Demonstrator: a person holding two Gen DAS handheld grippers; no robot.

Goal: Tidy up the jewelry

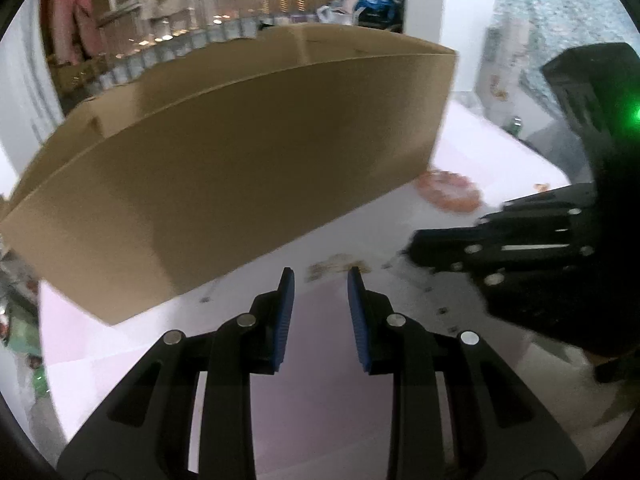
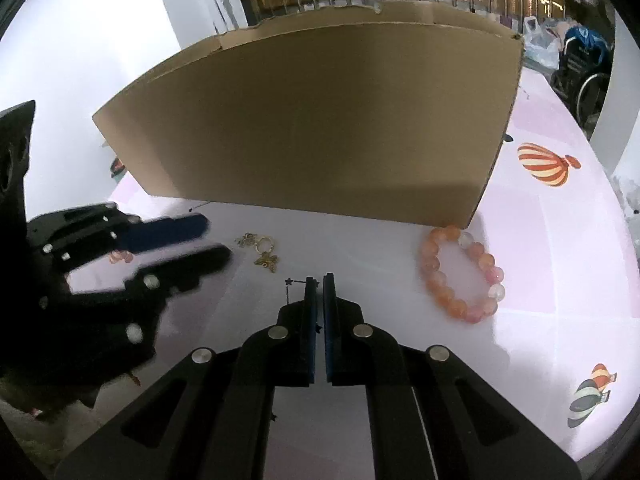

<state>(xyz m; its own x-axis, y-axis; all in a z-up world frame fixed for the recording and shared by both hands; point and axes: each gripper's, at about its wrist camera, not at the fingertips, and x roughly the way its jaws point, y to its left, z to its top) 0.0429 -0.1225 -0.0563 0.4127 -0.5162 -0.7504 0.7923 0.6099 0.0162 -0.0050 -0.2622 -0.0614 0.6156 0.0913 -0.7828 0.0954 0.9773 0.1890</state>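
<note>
While both tools hover low over the pale surface (image 2: 360,240), the right tool (image 2: 319,280) has its blue pads drawn nearly together, and a thin dark chain with small stars (image 2: 289,285) lies right at its tips. A star peeks out at the left pad lower down too, so it looks pinched on that strand, though the strand is too fine for me to be sure. The chain's visible length runs near-to-far, roughly in line with the fingers.

Over on the left, the left tool (image 1: 321,274) stands part open with nothing between its pads. Just beyond its tips lies the little gold charm cluster (image 2: 259,251), blurred in its own view. That piece is clearly the left hand's to take: straight ahead of it, and off to the far left of the right tool.

The pink beaded bracelet (image 2: 462,274) lies flat to the right, close against the foot of the cardboard box (image 2: 320,120), nearer the right hand. A second pinkish beaded piece (image 2: 120,256) shows partly behind the left tool's fingers.

My guess is the box, standing just beyond everything, is where the pieces are meant to go.
</note>
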